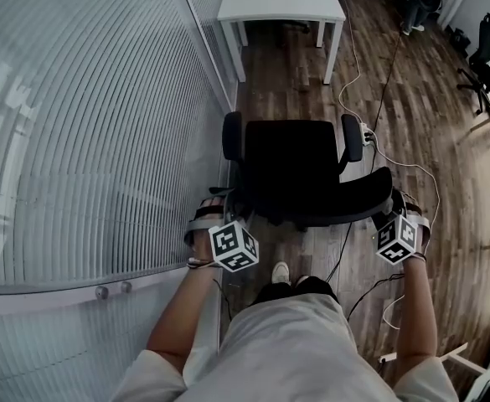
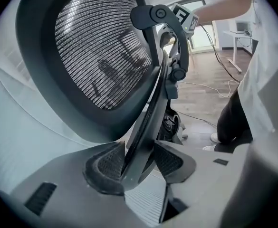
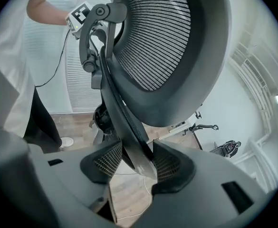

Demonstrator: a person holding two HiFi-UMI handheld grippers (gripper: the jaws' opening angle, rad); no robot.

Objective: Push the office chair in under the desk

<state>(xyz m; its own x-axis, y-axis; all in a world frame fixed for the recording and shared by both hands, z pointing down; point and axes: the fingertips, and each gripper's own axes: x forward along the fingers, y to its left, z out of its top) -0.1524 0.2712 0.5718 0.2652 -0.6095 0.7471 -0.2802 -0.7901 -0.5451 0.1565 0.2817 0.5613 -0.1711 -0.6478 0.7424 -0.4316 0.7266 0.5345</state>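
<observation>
In the head view a black office chair (image 1: 291,162) stands on the wood floor, its seat facing a white desk (image 1: 282,2) farther ahead; bare floor lies between them. The mesh backrest (image 2: 100,56) is nearest me. My left gripper (image 1: 224,210) is shut on the backrest's left edge, and in the left gripper view the rim (image 2: 146,127) is pinched between the jaws of that gripper (image 2: 137,152). My right gripper (image 1: 393,206) is shut on the right edge, the rim (image 3: 124,122) clamped between the pads of the right gripper (image 3: 135,155).
A ribbed glass wall (image 1: 85,124) runs close along the chair's left side. White and black cables and a power strip (image 1: 368,134) lie on the floor to the right. Other black chairs (image 1: 483,57) stand at the far right. The person's shoe (image 1: 280,272) is behind the chair.
</observation>
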